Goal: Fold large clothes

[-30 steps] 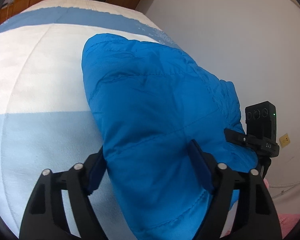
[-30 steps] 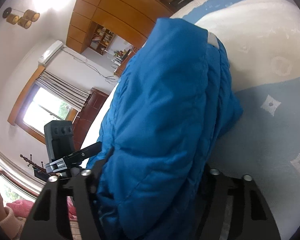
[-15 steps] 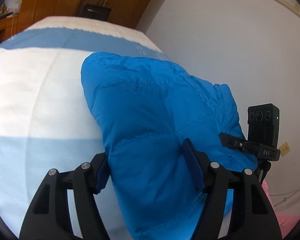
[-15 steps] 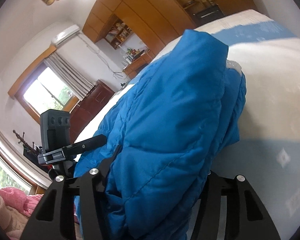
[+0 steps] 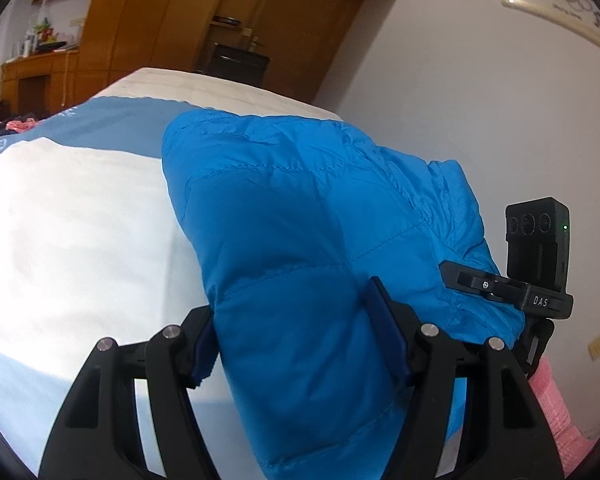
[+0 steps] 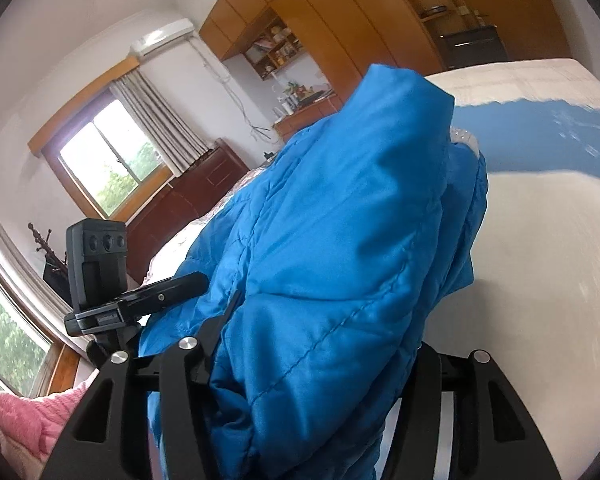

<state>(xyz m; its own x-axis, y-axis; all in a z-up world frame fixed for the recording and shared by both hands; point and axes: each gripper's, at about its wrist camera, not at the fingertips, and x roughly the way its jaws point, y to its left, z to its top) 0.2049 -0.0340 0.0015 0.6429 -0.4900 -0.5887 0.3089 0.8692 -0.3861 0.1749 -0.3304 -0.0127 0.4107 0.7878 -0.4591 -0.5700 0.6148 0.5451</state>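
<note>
A bright blue quilted jacket point(image 5: 300, 240) is folded into a thick bundle and hangs above the bed. My left gripper point(image 5: 296, 340) is shut on its near left end, with padded cloth bulging between the fingers point(image 5: 388, 328). In the right wrist view the same jacket point(image 6: 340, 240) fills the middle. My right gripper point(image 6: 316, 360) is shut on its near right end. The other gripper's black tracker point(image 5: 536, 248) shows beside the bundle in the left wrist view, and likewise a tracker point(image 6: 96, 264) in the right wrist view. A white tag point(image 6: 466, 138) peeks out at the jacket's far end.
The bed point(image 5: 80, 220) has a white and blue cover and spreads under and beyond the jacket. A white wall point(image 5: 480, 100) lies on the right. Wooden wardrobes point(image 6: 340, 12), a window point(image 6: 112, 160) and a dark cabinet point(image 6: 180, 204) stand behind. A pink sleeve point(image 6: 20, 412) is close by.
Both grippers have risen with the jacket and tilted upward, so more of the room shows. The bundle has come up off the bed. The right gripper has rolled.
</note>
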